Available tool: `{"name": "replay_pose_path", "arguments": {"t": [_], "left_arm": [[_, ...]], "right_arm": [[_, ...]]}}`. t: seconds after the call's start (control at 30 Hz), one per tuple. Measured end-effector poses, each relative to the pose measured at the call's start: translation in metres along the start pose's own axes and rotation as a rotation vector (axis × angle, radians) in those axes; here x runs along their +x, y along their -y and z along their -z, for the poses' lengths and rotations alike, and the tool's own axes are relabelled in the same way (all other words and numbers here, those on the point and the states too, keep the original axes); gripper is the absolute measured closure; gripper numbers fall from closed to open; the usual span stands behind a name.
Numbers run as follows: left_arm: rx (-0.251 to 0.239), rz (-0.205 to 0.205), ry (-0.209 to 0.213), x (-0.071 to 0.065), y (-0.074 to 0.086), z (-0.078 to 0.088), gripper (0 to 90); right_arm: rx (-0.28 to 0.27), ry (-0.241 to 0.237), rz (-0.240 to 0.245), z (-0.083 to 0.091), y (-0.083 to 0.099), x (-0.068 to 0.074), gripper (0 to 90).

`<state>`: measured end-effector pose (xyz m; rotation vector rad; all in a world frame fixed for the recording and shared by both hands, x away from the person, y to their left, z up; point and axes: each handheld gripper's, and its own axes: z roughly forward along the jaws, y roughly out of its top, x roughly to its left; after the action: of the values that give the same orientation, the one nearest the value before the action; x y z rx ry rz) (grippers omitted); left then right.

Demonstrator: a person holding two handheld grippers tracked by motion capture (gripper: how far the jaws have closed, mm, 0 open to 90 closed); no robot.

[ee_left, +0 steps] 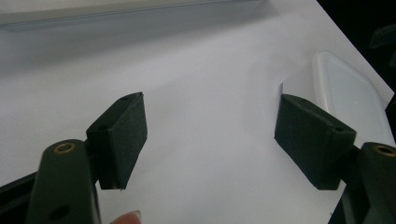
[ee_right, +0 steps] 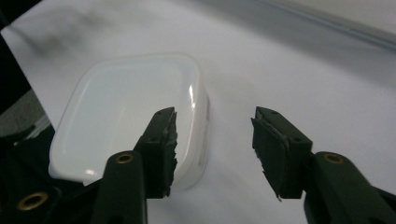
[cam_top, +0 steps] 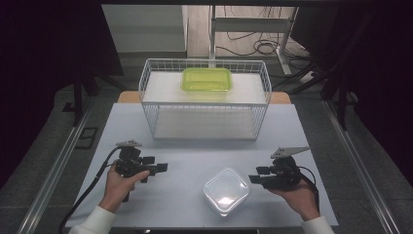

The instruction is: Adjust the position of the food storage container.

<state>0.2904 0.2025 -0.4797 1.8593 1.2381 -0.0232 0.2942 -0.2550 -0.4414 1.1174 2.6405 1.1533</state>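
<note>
Jaws parted on both: right gripper [ee_right: 212,140] beside clear plastic container [cam_top: 226,190], left gripper [cam_top: 157,168] at its 10 o'clock, nothing gripped. Container at table [cam_top: 146,122] near edge. Probably light, slippery, thin-walled; grip at rim.

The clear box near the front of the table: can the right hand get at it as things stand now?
Probably yes. The clear box lies just beside the right tongs, which are open, and only bare table lies between them.
</note>
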Motion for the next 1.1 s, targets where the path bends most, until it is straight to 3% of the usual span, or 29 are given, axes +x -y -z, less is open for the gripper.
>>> {"name": "replay_pose_path", "arguments": {"t": [0.13,0.23,0.3,0.4,0.43,0.7,0.9,1.1], "left_arm": [[0.002,-0.005,-0.011,0.0,0.0,0.0,25.2],[-0.001,-0.007,-0.007,-0.001,0.0,0.001,25.3],[0.0,-0.007,-0.006,-0.001,0.0,0.001,25.3],[0.002,-0.012,-0.008,-0.001,0.001,0.001,25.3],[0.004,-0.011,-0.008,-0.001,0.001,0.0,25.3],[0.015,-0.015,-0.006,-0.002,0.002,-0.002,25.1],[0.022,-0.004,0.003,-0.003,0.002,-0.006,25.1],[0.015,-0.007,-0.003,-0.002,0.002,-0.003,25.1]], "right_arm": [[0.037,-0.014,0.03,0.004,0.005,0.006,60.1],[0.075,-0.05,0.077,0.006,0.013,0.016,73.8],[0.087,-0.057,0.088,0.005,0.015,0.019,75.8],[0.165,-0.088,0.149,-0.004,0.024,0.034,84.8],[0.221,-0.09,0.191,-0.012,0.029,0.042,88.3],[0.326,-0.126,0.293,-0.034,0.031,0.061,89.1],[0.363,-0.135,0.333,-0.049,0.028,0.068,89.1],[0.378,-0.137,0.336,-0.058,0.028,0.071,89.2]]}}
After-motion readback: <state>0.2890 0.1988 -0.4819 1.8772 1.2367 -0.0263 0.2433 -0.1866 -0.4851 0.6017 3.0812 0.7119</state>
